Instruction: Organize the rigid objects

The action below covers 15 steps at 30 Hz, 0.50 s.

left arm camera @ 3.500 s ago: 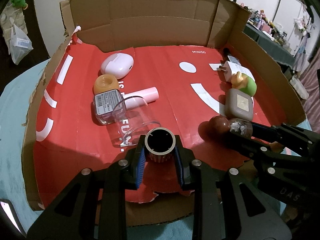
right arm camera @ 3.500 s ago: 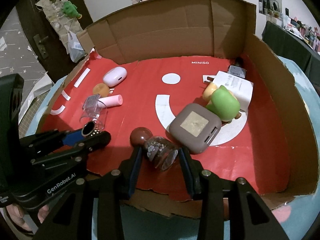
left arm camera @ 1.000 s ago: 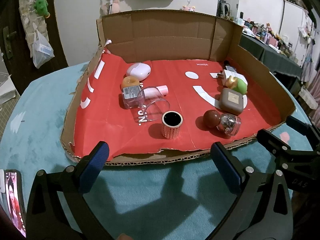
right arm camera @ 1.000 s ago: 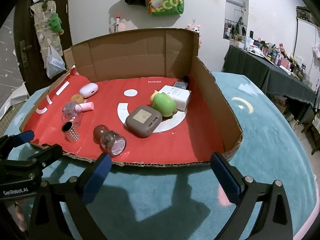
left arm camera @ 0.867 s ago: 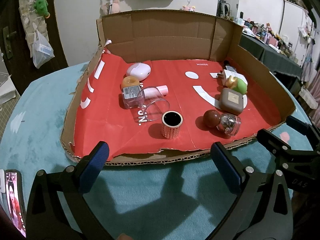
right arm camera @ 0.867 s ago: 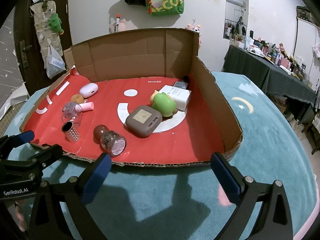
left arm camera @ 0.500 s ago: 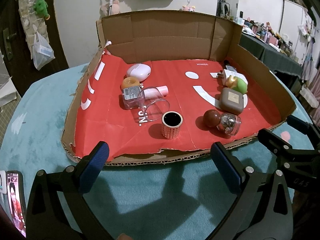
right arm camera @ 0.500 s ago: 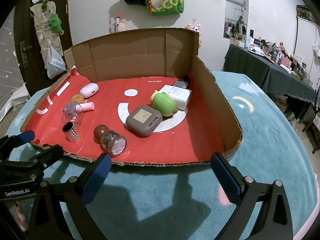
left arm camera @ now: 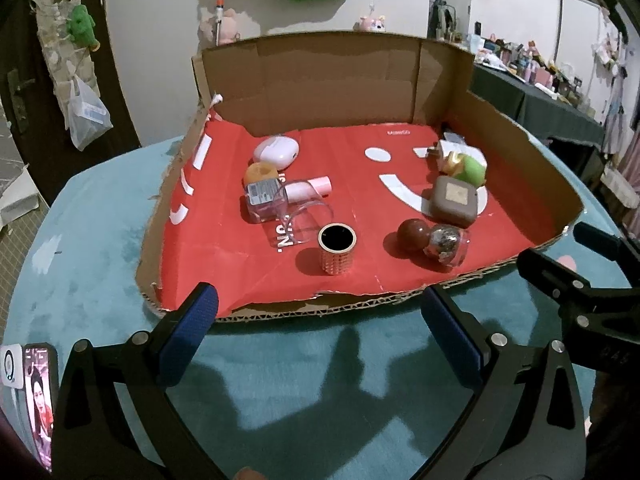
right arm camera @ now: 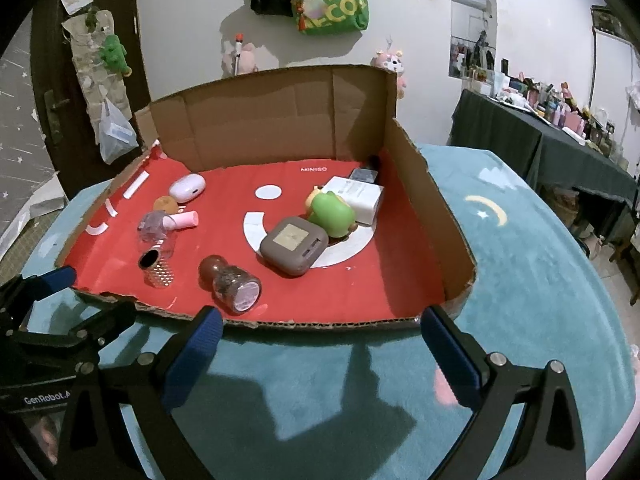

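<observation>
Both tongs spread wide and empty over the teal cloth, short of the box's front edge.

The left gripper [left arm camera: 320, 328] and right gripper [right arm camera: 320, 340] grasp nothing; beyond them lies the cardboard tray [left arm camera: 340, 80] with its red liner; near the front the studded cup [left arm camera: 337, 249] stands upright, the glitter bottle [right arm camera: 232, 284] lies on its side just right of it (brown cap pointing away); further in sit the grey square case [right arm camera: 294, 250] and green toy [right arm camera: 333, 214], touching.
</observation>
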Available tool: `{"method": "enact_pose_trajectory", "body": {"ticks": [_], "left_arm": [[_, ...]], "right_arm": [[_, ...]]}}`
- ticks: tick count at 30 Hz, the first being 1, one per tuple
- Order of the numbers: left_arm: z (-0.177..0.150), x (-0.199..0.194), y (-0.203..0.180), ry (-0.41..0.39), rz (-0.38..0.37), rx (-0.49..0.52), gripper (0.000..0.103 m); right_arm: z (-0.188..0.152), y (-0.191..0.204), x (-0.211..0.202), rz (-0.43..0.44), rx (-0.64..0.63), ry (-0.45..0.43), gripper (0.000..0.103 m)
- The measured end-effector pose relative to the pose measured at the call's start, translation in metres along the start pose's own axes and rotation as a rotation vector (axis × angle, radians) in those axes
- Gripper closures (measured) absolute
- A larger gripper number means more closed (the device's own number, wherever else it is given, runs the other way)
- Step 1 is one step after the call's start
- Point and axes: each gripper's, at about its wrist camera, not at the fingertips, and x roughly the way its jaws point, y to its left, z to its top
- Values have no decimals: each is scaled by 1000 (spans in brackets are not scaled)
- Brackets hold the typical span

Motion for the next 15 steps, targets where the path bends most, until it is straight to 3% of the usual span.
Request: {"method": "enact_pose_trajectory", "body": {"ticks": [15], "left_arm": [[-41, 3, 1, 80, -44, -15, 0]], "right_arm": [[-35, -2, 4, 35, 6, 95, 1]]}}
